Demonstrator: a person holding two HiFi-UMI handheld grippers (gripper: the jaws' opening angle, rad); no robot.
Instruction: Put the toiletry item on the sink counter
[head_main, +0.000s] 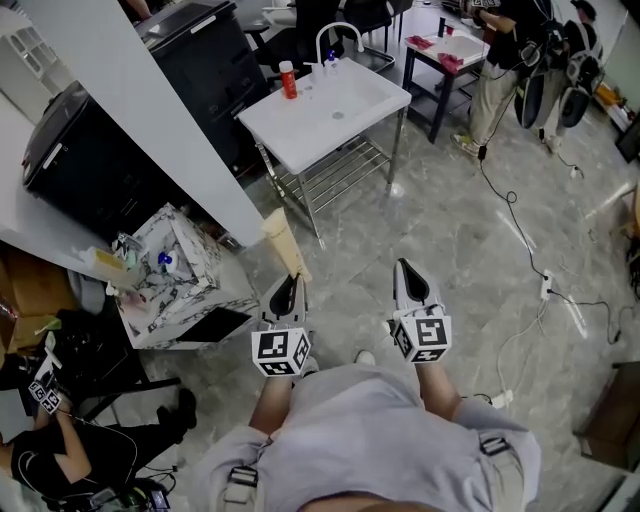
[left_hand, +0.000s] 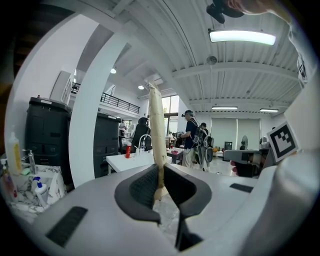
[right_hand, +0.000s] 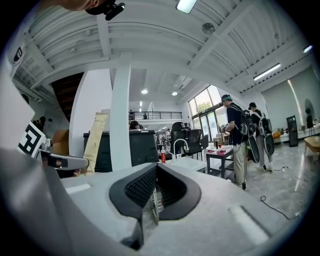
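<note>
Clamping the foot of a long tan toothbrush pack (head_main: 283, 243) that points up-frame, the left gripper (head_main: 287, 292) faces the white sink counter (head_main: 300, 135), well apart at upper centre; the right gripper (head_main: 411, 278), beside it, is closed and empty.

A shiny grey stone floor (head_main: 470, 230) spreads wide. A wide white pillar (left_hand: 92, 125) stands by big black cabinets (head_main: 95, 165). A long bright lamp (left_hand: 242, 36) glows overhead.

"TOOTH" on tan box (right_hand: 95, 142)
</note>
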